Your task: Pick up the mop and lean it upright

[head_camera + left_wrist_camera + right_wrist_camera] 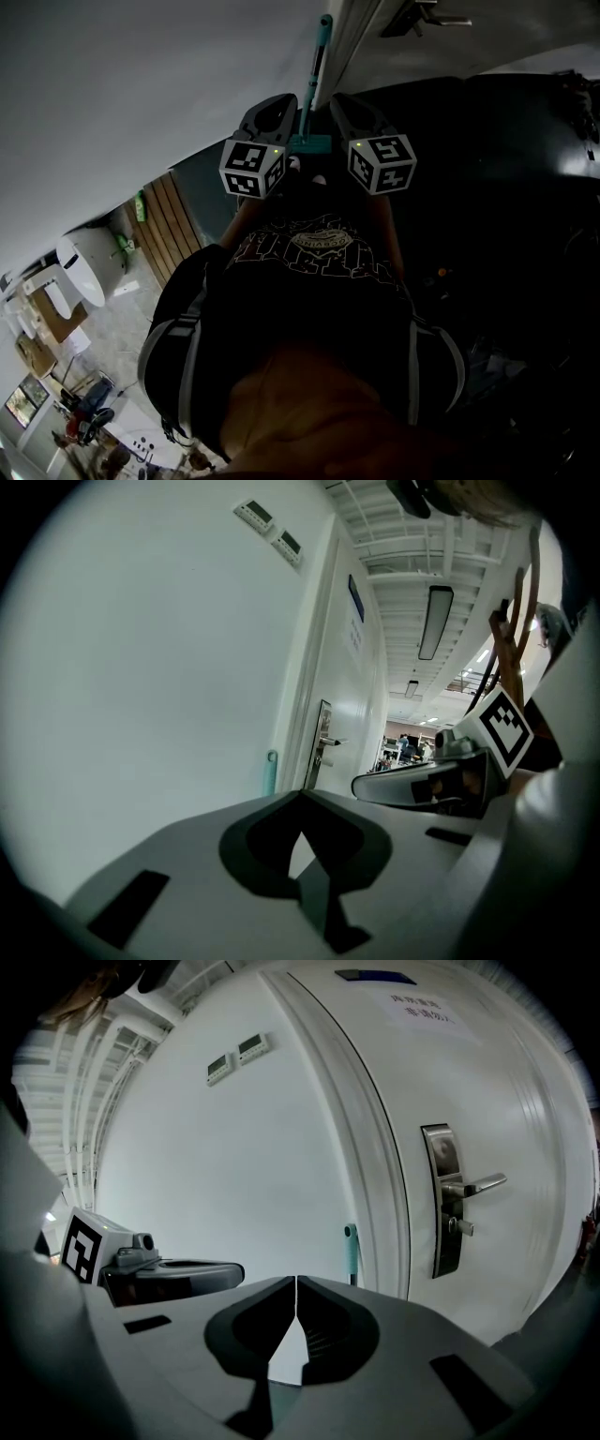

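— Where's the mop (pixel 315 75)?

— Standing upright against the white wall (pixel 141 75), just beside the door frame. It has a teal grip at the top and a teal foot down at the wall's base, where the dark, glossy floor (pixel 506 159) begins.

— And the person's two tools?

— Both are held out side by side towards it, close but apart from it. The left claw (pixel 302 797) is pressed together with nothing in it. The right claw (pixel 296 1281) is also closed tip to tip and empty.

— What's the room like?

— Plain. The white door (pixel 506 1269) is closed and has a metal lever handle (pixel 469 1188) and a paper notice high up. Two small control panels (pixel 236 1058) sit on the wall to its left. Past the door a corridor runs on under long ceiling lights (pixel 433 621). Off to the person's left there's a run of wooden slats (pixel 173 220) and some clutter I can't make out.
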The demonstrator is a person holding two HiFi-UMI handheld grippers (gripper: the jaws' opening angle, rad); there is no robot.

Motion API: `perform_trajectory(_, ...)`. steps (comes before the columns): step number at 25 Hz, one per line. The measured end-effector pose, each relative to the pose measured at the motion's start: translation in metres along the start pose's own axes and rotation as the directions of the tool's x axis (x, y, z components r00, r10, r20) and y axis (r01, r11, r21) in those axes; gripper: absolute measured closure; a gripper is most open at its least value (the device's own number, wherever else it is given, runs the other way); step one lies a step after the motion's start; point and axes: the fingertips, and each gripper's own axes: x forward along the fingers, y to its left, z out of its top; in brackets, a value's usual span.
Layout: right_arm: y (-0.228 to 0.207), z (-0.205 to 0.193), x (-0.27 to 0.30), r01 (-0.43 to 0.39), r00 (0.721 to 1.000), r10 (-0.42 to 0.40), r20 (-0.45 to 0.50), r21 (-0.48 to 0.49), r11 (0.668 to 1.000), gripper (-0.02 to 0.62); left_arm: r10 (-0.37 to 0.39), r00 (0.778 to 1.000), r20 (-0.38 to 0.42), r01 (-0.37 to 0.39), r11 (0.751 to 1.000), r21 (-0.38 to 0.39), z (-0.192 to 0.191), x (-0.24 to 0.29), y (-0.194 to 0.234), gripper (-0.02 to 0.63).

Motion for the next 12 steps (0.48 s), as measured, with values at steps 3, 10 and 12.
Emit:
perform_trajectory(3, 0.0035, -0.0003, -0.0010, -0.006, 1.000, 0.006, 0.000, -0.004, 1.000, 0.575, 0.006, 1.000, 0.003, -0.006, 1.000, 0.027, 0.0010, -0.0029, -0.0012, 0.558)
perform_trajectory(10, 0.0081, -0.0006, -0.0020, -0.013, 1.000, 0.013, 0.002, -0.011, 1.000, 0.575, 0.006, 1.000, 0.010, -0.006, 1.000, 0.001, -0.0004, -0.0049, 0.0019, 0.558)
perform_trajectory(12, 0.0091, 0.0000, -0.0021, -0.013, 1.000, 0.013, 0.007, -0.010, 1.000, 0.575, 0.010, 1.000, 0.007, -0.010, 1.000, 0.002, -0.0015, -0.0060, 0.0036, 0.558)
